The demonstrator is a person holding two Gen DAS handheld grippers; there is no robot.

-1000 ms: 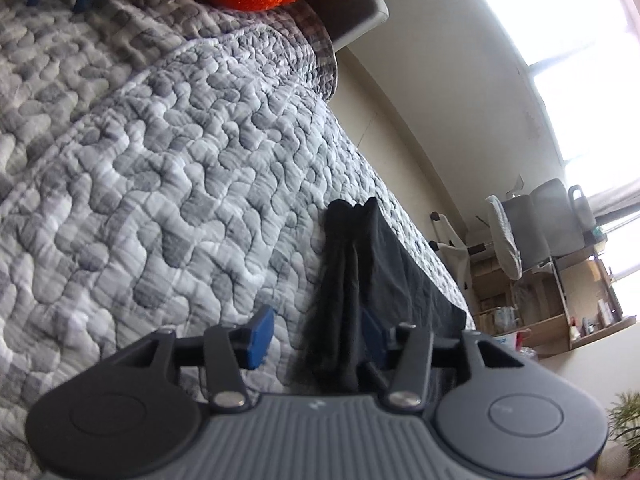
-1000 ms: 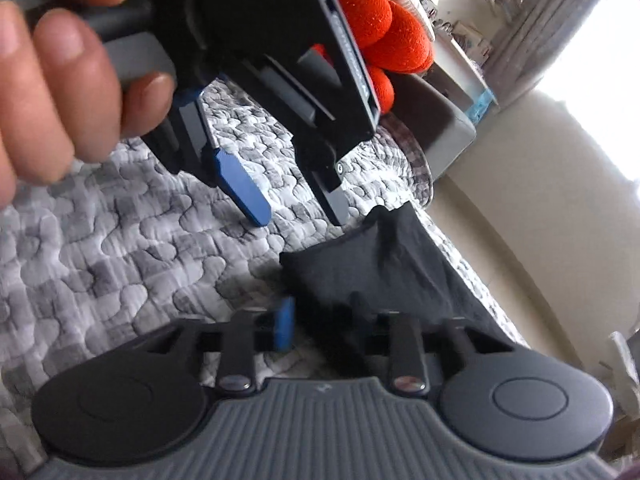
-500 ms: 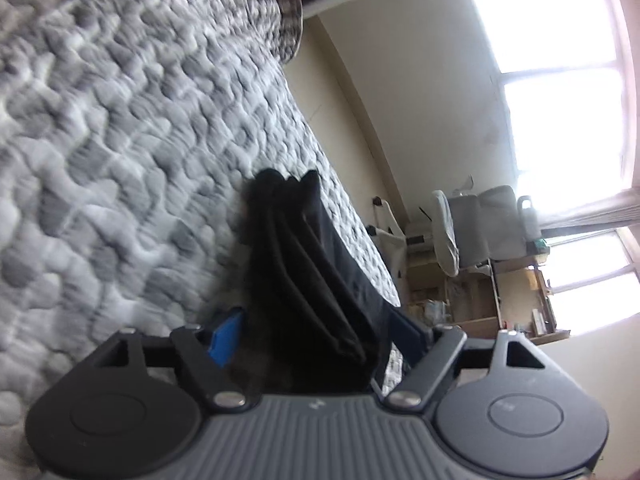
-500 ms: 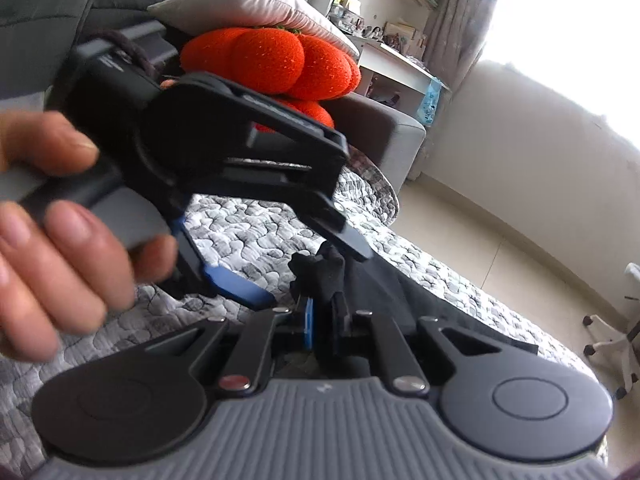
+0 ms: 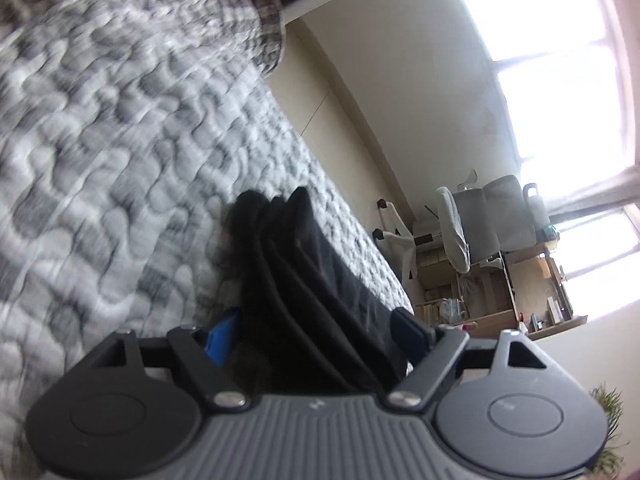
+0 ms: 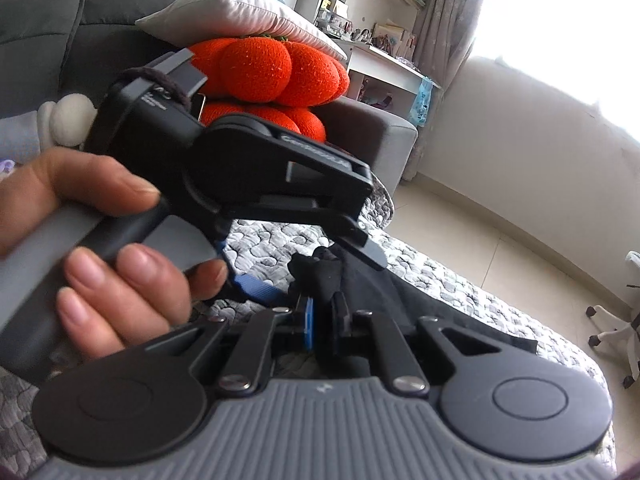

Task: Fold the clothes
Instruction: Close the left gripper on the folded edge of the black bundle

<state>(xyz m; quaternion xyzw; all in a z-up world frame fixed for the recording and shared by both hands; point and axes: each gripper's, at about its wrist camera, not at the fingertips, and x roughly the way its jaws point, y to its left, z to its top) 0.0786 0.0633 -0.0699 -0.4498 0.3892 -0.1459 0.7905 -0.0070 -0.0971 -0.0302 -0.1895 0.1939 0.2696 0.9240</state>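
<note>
A black garment [image 5: 304,264] lies folded in several layers on the quilted bed. My left gripper [image 5: 316,334] is open, its blue pad and dark pad standing wide on either side of the stacked layers. In the right wrist view, the garment [image 6: 420,300] trails off to the right along the bed edge, and its bunched corner rises between the two tools. My right gripper [image 6: 324,318] is shut on that bunched black cloth. The left gripper [image 6: 316,272] comes in from the upper left, held by a hand [image 6: 100,208], its fingers straddling the same corner.
A grey-and-white quilt [image 5: 140,160] covers the bed. An orange plush cushion [image 6: 272,72] and a white pillow [image 6: 248,12] sit on a grey sofa [image 6: 376,136] behind. Tiled floor [image 6: 500,240] lies to the right, with an office chair [image 5: 452,232] and desk shelves [image 5: 520,288] beyond.
My left gripper opened wider and slid in around the garment's layered edge. My right gripper closed on the bunched corner and its view tilted upward toward the sofa.
</note>
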